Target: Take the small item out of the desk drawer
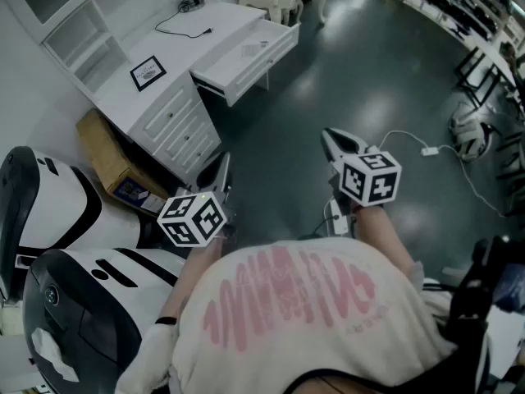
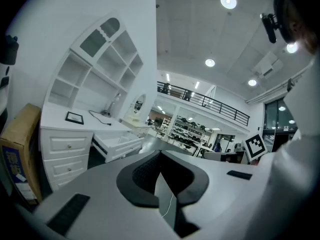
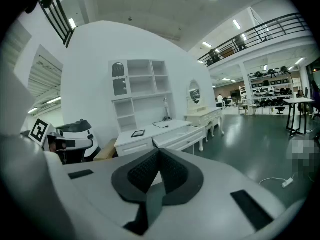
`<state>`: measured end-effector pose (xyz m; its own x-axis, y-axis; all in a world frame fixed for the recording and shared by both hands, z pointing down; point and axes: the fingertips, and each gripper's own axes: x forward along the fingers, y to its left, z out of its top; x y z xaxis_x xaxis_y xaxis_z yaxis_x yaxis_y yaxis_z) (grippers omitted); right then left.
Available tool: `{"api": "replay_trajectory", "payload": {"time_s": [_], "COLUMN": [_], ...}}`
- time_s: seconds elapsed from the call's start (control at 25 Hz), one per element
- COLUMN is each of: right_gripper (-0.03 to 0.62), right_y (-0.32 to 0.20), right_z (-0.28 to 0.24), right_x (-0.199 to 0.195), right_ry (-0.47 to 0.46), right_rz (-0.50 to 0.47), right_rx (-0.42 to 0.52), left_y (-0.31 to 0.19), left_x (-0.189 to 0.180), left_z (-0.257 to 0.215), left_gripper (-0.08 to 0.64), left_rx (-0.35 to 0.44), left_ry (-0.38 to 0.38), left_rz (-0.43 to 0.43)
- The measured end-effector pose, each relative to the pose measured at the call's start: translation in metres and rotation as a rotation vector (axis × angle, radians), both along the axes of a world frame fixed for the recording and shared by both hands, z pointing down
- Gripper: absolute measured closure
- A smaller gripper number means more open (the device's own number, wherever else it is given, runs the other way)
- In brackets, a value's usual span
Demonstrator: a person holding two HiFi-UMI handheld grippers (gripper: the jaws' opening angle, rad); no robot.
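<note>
Filling the bottom of the head view is the person's pale shirt (image 1: 287,310) with its pink print. Just above it the two grippers are pointing up-frame over the dark floor (image 1: 369,80). The left gripper (image 1: 223,165) is showing its fingers pressed together with nothing between them, and its own view confirms this. The right gripper (image 1: 332,136) is doing the same: fingers fully together and empty.

At the left edge a white-and-black machine (image 1: 49,212) is standing beside a cardboard box (image 1: 107,158), which is leaning against the desk's drawer stack.

Further off, in the upper left, the white worktop (image 1: 176,39) is carrying a small framed picture (image 1: 148,73) and a dark cable (image 1: 184,27). The desk drawer (image 1: 264,62) is jutting out, already pulled open toward the upper middle of the frame. A faint greyish patch (image 1: 249,51) on its bottom may be the small item, but it is too small to tell.

As for progress, I am judging that only the opening is done. Both grippers are hanging well apart from the drawer, so the approach, the grasp and the lift out are all remaining.
</note>
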<state>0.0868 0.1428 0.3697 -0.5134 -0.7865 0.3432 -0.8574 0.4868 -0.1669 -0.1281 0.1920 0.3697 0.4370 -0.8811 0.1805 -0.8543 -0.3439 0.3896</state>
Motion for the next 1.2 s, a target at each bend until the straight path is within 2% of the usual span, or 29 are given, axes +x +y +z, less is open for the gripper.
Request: {"api": "replay_trajectory", "payload": {"time_s": [0.36, 0.56, 0.72, 0.96, 1.2], "right_gripper": [0.575, 0.575, 0.575, 0.575, 0.575], "right_y": [-0.01, -0.018, -0.035, -0.09, -0.177], "right_z": [0.004, 0.015, 0.032, 0.052, 0.055], "right_x": [-0.004, -0.007, -0.001, 0.001, -0.005], "right_ry": [-0.002, -0.057, -0.033, -0.056, -0.068], "right_rz": [-0.008, -0.012, 0.015, 0.027, -0.009], "right_rx": [-0.003, -0.043, -0.071, -0.11, -0.12], "left_y": [-0.01, -0.019, -0.033, -0.081, -0.157], "left_x": [-0.001, -0.003, -0.01, -0.013, -0.006], "left_z": [0.0, 0.008, 0.02, 0.037, 0.035], "left_gripper": [0.531, 0.531, 0.531, 0.531, 0.531], "left_rx": [0.009, -0.008, -0.037, -0.068, -0.046], "left_ry": [0.006, 0.013, 0.013, 0.033, 0.047], "left_rz": [0.001, -0.002, -0.034, -0.052, -0.051]}}
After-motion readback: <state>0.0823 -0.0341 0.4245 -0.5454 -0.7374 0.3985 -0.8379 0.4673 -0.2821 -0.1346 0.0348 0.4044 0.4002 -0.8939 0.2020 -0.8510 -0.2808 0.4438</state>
